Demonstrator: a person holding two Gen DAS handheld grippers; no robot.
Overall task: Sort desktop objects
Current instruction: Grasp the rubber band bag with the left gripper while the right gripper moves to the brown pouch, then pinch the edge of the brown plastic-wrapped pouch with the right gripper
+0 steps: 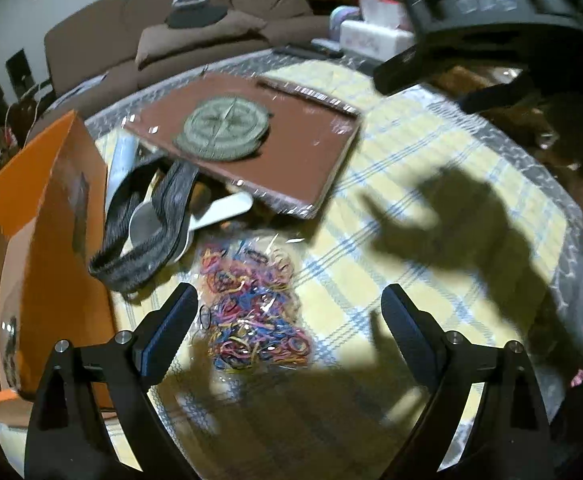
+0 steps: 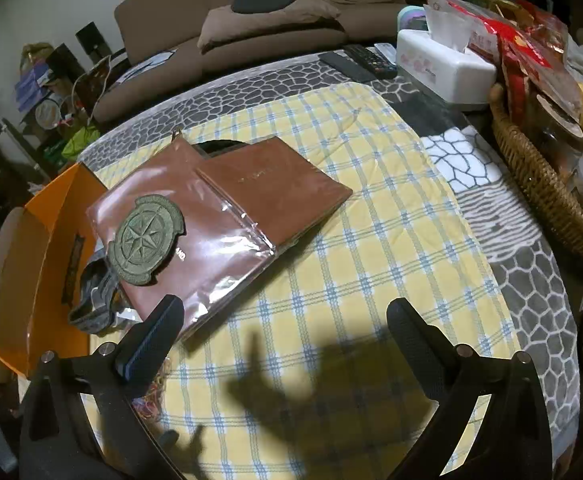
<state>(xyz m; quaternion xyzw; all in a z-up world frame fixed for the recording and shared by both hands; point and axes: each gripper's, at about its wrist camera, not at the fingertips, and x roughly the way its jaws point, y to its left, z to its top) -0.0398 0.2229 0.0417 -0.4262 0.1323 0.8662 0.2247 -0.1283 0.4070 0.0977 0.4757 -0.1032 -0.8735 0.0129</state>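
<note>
The left claw (image 1: 287, 312) is hanging open right over the band bag (image 1: 251, 304), its long axis running away from the desk's near edge, while the right claw (image 2: 287, 328) is gaping empty, farther off.

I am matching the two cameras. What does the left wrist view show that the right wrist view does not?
Only the left wrist view: the bag of coloured rubber bands in full and a white spoon. Only the right wrist view: a wicker basket, tissue box and remotes. Both: the compass patch on a brown notebook, and the orange box.
</note>
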